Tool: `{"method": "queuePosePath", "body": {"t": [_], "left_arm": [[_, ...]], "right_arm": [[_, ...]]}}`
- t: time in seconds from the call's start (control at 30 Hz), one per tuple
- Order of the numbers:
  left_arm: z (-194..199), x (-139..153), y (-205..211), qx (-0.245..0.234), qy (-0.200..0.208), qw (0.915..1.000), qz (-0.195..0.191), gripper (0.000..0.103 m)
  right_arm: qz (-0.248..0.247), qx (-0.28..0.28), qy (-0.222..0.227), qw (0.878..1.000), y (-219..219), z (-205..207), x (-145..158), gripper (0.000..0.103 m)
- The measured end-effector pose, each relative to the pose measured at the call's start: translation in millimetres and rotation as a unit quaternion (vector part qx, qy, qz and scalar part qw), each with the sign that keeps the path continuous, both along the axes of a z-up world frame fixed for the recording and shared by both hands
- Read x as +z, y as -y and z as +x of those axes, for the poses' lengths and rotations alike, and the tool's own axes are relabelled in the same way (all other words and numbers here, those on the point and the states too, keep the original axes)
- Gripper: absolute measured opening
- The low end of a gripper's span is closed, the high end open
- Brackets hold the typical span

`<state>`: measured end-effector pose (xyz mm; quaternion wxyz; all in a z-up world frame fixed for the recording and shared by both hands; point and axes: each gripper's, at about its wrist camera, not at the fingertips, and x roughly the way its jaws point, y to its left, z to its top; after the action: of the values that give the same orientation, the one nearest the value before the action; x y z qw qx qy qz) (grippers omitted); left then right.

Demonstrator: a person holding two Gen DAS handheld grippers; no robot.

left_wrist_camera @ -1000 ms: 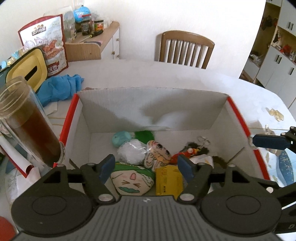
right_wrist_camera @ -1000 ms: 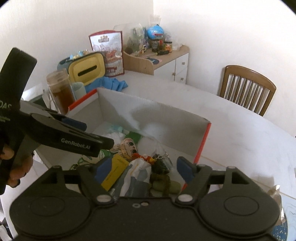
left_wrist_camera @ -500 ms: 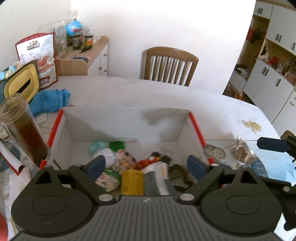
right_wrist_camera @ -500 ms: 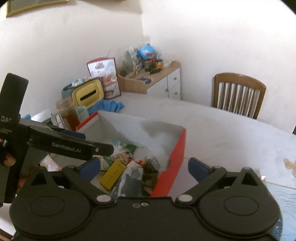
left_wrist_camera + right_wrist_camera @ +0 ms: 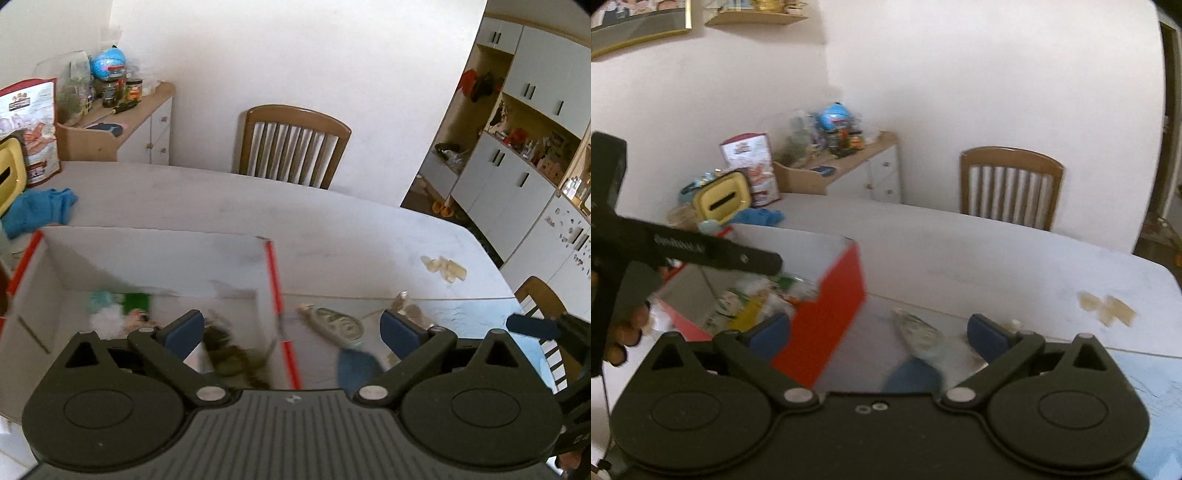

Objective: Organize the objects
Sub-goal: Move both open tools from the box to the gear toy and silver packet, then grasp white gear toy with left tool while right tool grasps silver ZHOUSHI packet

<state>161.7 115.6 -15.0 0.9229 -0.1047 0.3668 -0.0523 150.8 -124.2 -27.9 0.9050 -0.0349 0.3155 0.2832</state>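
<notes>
table (image 5: 332,229) was the biggest free area: bare white top on the far side and to the right of the box, well apart from the clutter at the left edge. box (image 5: 147,258), white inside with red rims, sat left of centre and already held a heap of small items. its right red wall (image 5: 827,325) stood just beside the loose stuff, so that rim was the edge to clear.

left gripper (image 5: 291,328) had just been opening and now stood fully spread, nothing between the pads, straddling the box's right rim. right gripper (image 5: 879,332) had also just been opening, wide and empty too, aimed at the table just right of the box.

remaining targets, outside the box: silver packet (image 5: 332,325) near the red wall, blue round piece (image 5: 356,365) just in front of it, small shiny item (image 5: 406,306) further right, pale bits (image 5: 443,267) well apart toward the far right edge.

my read: next step was picking the packet. best approach from the open right side, jaws across its narrow width, lift above the rim before swinging left. the grippers were close together, so only one should move in.
</notes>
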Motion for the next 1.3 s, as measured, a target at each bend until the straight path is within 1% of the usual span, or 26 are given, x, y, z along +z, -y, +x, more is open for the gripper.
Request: {"method": "queuePosePath", "body": {"t": [0.13,0.23,0.4,0.53,0.67,0.77,0.93,1.1,1.3], "left_arm": [[10,0,33,-0.001,0.0,1.0,0.005,0.102],[19,-1,60,-0.011,0.0,0.9999,0.007,0.102],[35,-15,96,-0.014,-0.01,0.9992,0.035,0.102],[49,-30,115,0.003,-0.004,0.9985,0.055,0.102],[65,-48,135,0.021,-0.017,0.9957,0.088,0.102],[74,-62,142,0.032,-0.028,0.9935,0.105,0.102],[88,-85,141,0.053,-0.051,0.9915,0.107,0.102],[101,-104,139,0.067,-0.07,0.988,0.12,0.102],[115,-119,132,0.087,-0.087,0.9864,0.11,0.102]], "right_arm": [[-0.007,-0.022,-0.008,1.0,27,8,-9,0.102],[-0.011,-0.031,-0.013,0.999,44,14,-16,0.102],[-0.014,-0.038,-0.022,0.999,65,26,-29,0.101],[-0.016,-0.035,-0.03,0.999,79,35,-37,0.101],[-0.022,-0.03,-0.034,0.999,84,48,-45,0.101],[-0.024,-0.029,-0.039,0.999,86,60,-51,0.101],[-0.027,-0.022,-0.052,0.998,86,79,-62,0.101],[-0.041,-0.008,-0.069,0.997,77,93,-82,0.101],[-0.052,0.009,-0.075,0.996,63,110,-96,0.101]]}}
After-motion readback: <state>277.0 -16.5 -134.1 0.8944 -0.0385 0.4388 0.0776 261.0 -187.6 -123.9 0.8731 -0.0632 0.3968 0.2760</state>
